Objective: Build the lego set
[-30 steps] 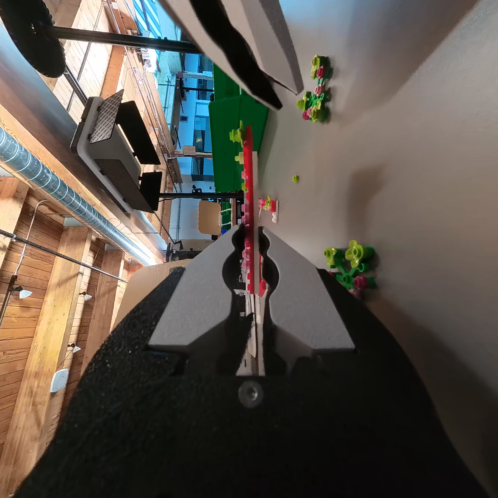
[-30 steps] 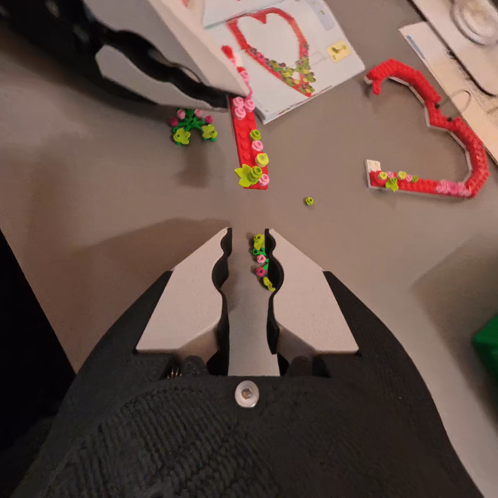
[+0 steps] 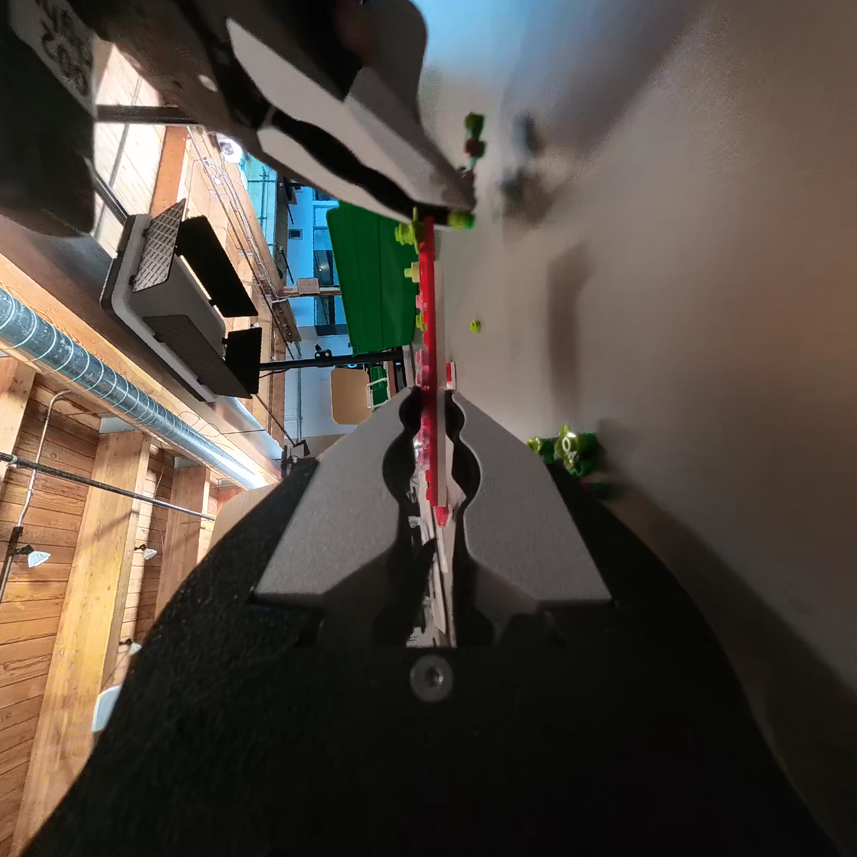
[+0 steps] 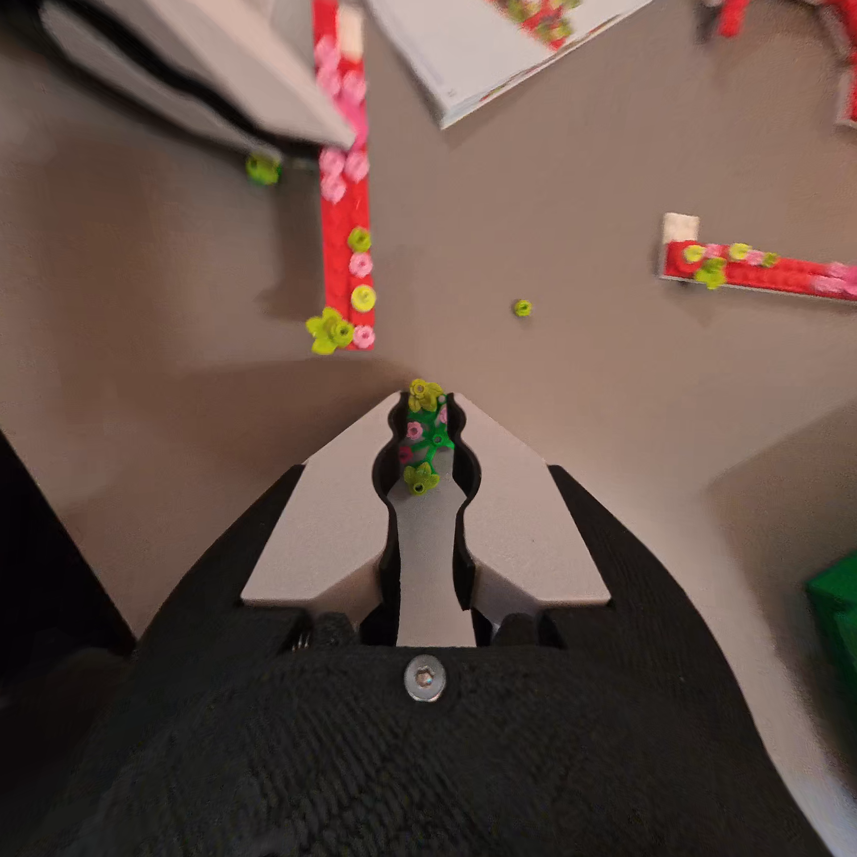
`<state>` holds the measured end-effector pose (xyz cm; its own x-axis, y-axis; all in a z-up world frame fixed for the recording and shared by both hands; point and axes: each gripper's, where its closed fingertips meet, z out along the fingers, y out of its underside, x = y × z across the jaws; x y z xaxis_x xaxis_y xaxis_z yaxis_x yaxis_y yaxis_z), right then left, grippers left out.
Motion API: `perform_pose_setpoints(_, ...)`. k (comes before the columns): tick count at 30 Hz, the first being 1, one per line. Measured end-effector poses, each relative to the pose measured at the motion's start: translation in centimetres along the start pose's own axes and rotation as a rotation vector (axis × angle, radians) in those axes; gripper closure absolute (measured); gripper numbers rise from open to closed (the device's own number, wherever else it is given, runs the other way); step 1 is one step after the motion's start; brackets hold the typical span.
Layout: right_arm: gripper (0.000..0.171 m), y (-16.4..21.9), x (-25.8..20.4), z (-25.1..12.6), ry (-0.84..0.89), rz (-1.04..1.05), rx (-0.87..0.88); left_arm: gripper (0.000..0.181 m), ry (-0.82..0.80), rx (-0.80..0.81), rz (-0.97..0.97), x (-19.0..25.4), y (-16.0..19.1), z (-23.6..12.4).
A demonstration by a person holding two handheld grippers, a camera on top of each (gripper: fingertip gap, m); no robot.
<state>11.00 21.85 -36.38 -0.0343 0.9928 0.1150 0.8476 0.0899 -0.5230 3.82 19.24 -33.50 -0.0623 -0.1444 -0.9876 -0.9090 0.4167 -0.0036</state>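
Your right gripper (image 4: 426, 394) has matt grey jaws with a fine grain, on a rough black body with a bright metal screw (image 4: 424, 678). The sprig (image 4: 429, 438) in it is glossy plastic, as is the red strip (image 4: 345, 259). The surface (image 4: 579, 417) is smooth and matt. The booklet (image 4: 468, 60) is paper. Wood planks (image 3: 55, 533) and a ribbed metal duct (image 3: 106, 385) show behind your left gripper (image 3: 429, 394).

Grey tabletop (image 4: 603, 417), silver ceiling duct (image 3: 92, 366), wood-panelled walls (image 3: 55, 579), hanging ceiling unit (image 3: 162, 297)
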Motion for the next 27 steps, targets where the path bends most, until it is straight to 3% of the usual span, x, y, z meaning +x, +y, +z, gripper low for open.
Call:
perform_pose_setpoints(3,0.157,-2.6,0.5,-2.0,0.035,0.165,0.149,0.175,0.01,0.014,0.035,0.3,-0.5,0.0)
perform_pose_setpoints(7,0.157,-6.3,-2.2,-3.3,-0.084,0.25,0.271,0.175,0.046,0.064,0.093,1.4,-1.5,-0.1)
perform_pose_setpoints(13,0.157,-6.5,-3.5,-1.8,-0.013,0.18,0.099,0.175,-0.044,0.085,0.073,-0.3,-1.9,-0.7)
perform_pose_setpoints(27,0.157,-6.8,-3.5,-1.7,0.045,0.268,0.033,0.175,-0.101,0.091,0.069,-1.3,-2.1,-0.9)
